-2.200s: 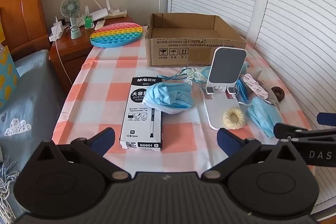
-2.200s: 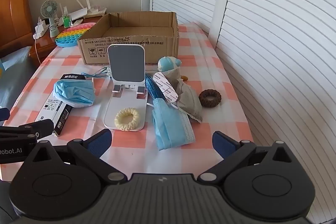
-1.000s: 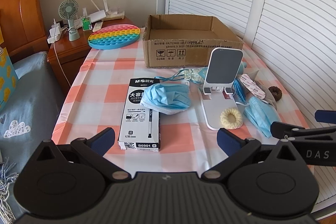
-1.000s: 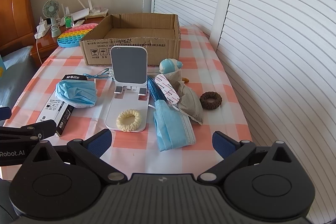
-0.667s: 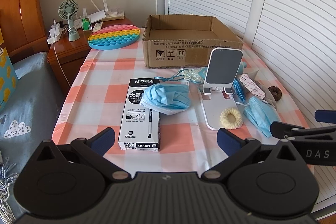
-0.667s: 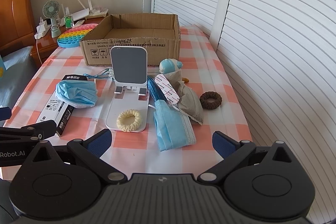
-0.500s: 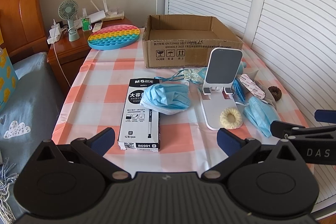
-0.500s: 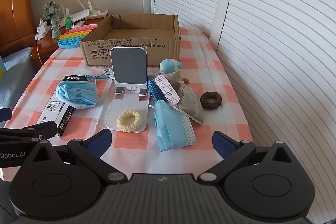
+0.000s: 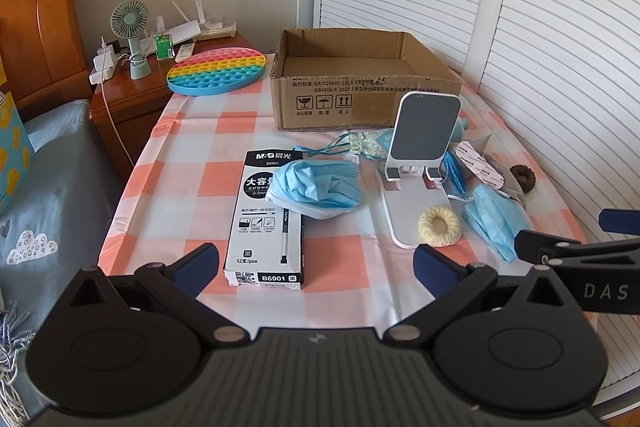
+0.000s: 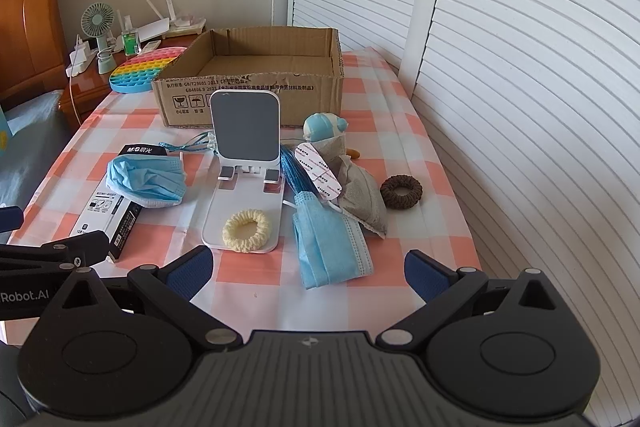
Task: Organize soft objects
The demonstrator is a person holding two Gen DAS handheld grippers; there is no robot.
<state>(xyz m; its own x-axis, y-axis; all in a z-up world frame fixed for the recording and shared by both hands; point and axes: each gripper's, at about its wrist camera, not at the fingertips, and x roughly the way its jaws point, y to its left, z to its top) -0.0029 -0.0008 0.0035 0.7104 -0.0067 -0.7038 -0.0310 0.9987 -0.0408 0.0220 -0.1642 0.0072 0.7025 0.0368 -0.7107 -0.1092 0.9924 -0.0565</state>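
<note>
A: Soft objects lie scattered on the checked counter (image 10: 404, 131) in front of the open cardboard box (image 10: 256, 83). Which are they?

B: A crumpled blue mask (image 9: 316, 187) rests partly on the black pen box (image 9: 266, 219). A folded blue mask (image 10: 330, 247) lies beside the white phone stand (image 10: 244, 163). A cream scrunchie (image 10: 246, 230) sits on the stand's base plate, and a brown scrunchie (image 10: 401, 191) lies apart toward the shutter side. A grey pouch (image 10: 362, 199) touches the folded mask's far end.

A: How will they handle?

B: By appearance all are light and limp. A mask should sag from any single pinch, so a bunched fold near its middle is the better hold; its ear loops may snag. A scrunchie is springy: pinch across one side of the ring.

A: State of the jaws?

B: Left gripper (image 9: 316, 263) and right gripper (image 10: 306, 269) both stand spread wide and empty, above the counter's near edge.

A: Stiff items?

B: Pen box and stand are rigid, so probably not for sorting. Lifting the cream scrunchie could nudge the stand.
</note>
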